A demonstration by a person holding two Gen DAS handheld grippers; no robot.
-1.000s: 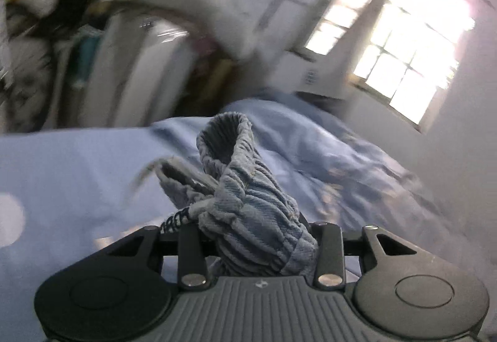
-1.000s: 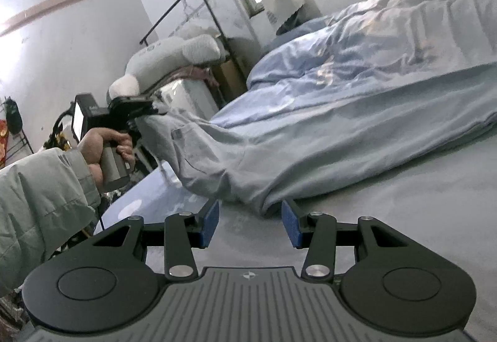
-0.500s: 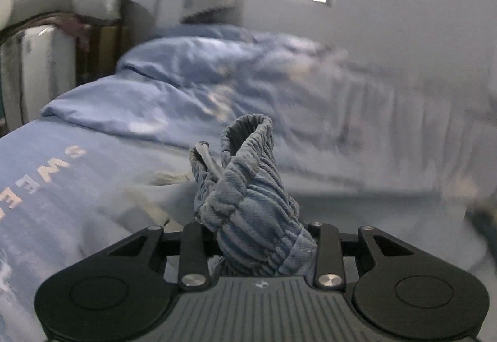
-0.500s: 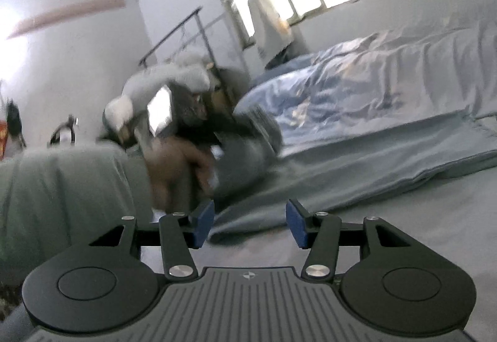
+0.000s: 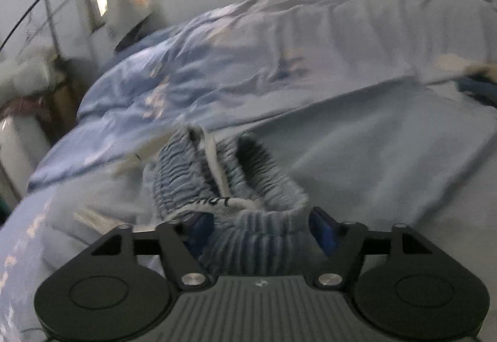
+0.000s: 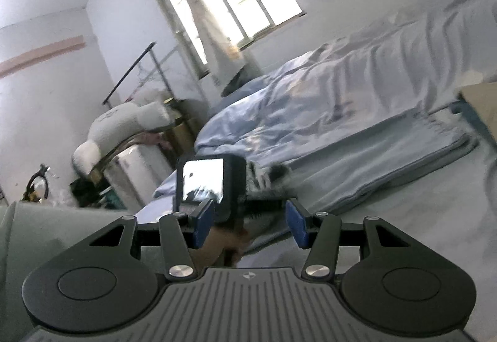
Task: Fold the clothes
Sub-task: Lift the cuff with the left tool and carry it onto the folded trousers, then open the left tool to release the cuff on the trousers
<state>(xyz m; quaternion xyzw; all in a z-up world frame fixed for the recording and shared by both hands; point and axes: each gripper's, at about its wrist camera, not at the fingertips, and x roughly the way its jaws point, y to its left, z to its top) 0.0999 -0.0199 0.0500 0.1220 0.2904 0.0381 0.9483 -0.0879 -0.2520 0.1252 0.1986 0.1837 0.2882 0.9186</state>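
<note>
Pale blue bedding filled both views: one flat sheet [image 5: 388,155] in the foreground and one rumpled duvet [image 5: 248,62] heaped across the middle, under one bright barred window [image 6: 230,0] at the top of each frame. At the left edge of the right wrist view sat one white plush toy [image 6: 124,124] on a cluttered stand.

In the left wrist view, the left gripper [image 5: 261,227] sat at bottom centre. Its jaws had just been opening and stood spread, both blue pads showing, with the ribbed elastic waistband [image 5: 230,186] of a grey-blue garment bunched between them; whether the pads pressed on the cloth could not be told. One white drawstring [image 5: 214,161] ran up through the waistband's folds. The garment lay on the sheet just in front of the duvet's edge.

In the right wrist view, the right gripper [image 6: 250,222] had its two fingers parted with nothing between them. Beyond them, mid-frame, one hand [image 6: 230,244] held the other tool, whose small lit screen [image 6: 203,180] faced the camera, with a grey-green sleeve [image 6: 46,233] at lower left.
</note>
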